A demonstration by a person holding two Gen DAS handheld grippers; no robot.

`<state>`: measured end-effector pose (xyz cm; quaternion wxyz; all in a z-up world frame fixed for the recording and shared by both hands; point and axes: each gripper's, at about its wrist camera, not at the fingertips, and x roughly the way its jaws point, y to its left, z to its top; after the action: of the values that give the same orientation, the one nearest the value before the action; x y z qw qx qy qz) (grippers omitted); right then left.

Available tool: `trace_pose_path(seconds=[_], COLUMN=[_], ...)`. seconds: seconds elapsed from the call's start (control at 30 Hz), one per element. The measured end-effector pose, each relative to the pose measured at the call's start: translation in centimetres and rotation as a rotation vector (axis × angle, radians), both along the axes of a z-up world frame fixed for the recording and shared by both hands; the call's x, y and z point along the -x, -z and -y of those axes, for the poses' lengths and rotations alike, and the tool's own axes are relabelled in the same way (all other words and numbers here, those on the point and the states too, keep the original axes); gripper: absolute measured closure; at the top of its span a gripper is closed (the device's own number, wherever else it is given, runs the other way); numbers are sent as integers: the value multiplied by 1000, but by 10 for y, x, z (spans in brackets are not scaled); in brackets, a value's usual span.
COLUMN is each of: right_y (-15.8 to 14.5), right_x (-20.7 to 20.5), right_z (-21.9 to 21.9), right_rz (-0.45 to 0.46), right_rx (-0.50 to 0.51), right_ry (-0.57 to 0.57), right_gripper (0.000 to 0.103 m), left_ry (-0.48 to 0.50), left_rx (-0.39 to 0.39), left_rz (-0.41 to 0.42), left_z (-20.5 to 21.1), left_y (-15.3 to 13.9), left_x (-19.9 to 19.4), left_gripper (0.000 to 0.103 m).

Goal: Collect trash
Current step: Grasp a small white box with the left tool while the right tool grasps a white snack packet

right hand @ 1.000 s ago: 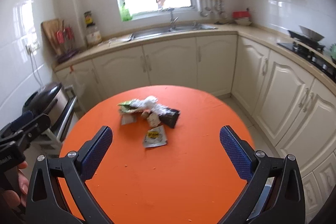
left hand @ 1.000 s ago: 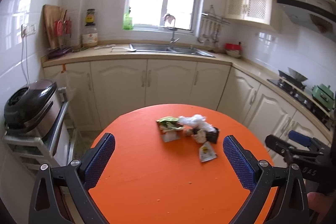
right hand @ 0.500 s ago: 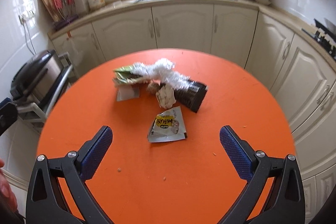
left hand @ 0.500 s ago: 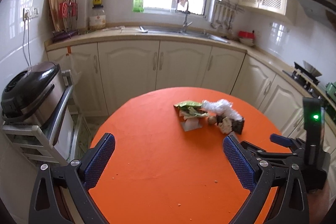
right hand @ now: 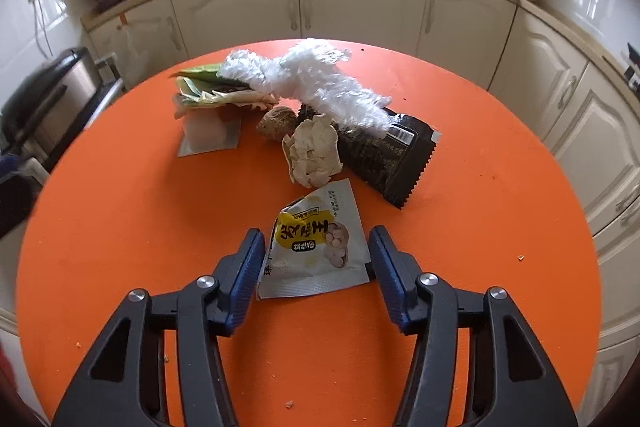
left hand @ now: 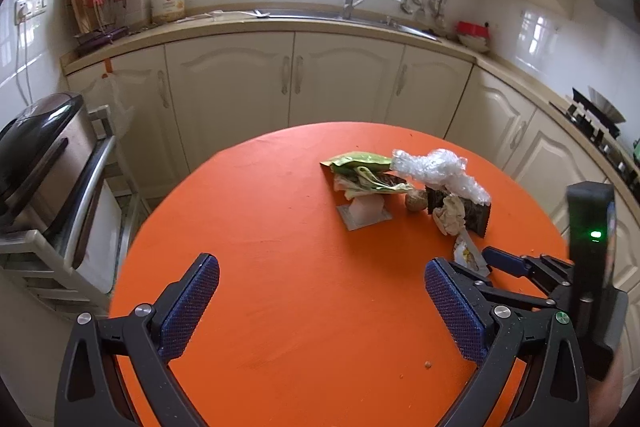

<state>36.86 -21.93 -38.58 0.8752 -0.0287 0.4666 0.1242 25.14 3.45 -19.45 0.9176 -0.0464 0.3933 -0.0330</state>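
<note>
1. Two claws: right claw (right hand: 316, 259) has just been narrowing around the grey-and-yellow foil snack sachet (right hand: 314, 251), flat on the round orange surface (right hand: 480, 227); pads not yet touching.
2. Left claw (left hand: 320, 307) wide, empty, clear of the pile.

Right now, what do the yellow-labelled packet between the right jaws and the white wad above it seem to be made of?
Yellow-labelled packet: probably foil-lined plastic film, going by its silvery matte edges, printed face and torn top. White wad: looks like bubble wrap, translucent with a bumpy, cellular surface and glints; the left wrist view shows the bubbles more clearly.
</note>
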Motion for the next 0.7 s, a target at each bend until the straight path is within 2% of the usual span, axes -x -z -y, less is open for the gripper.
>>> trace_pose_path(seconds=[0.03,0.1,0.3,0.37,0.47,0.7], right_y=[-3,-9,-8,-7,-6,-12], right_x=[1,1,-3,-3,-6,-1], right_z=[3,6,21,15,8,28], right_rz=[5,7,-20,-19,3,-6], right_rx=[-11,-15,-44,-18,20,-91], right_ry=[-6,-16,-28,-53,-65,-24], right_gripper=[55,95,93,88,88,93], left_ry=[5,19,28,21,16,37], left_rx=[-4,-14,-44,-52,-63,-109], left_rz=[-3,-7,-8,-13,-25,-39], left_z=[3,11,27,28,29,47], left_y=[2,6,12,16,25,45], left_x=[-7,-21,-58,-76,-92,-115], left_gripper=[2,2,2,2,2,2])
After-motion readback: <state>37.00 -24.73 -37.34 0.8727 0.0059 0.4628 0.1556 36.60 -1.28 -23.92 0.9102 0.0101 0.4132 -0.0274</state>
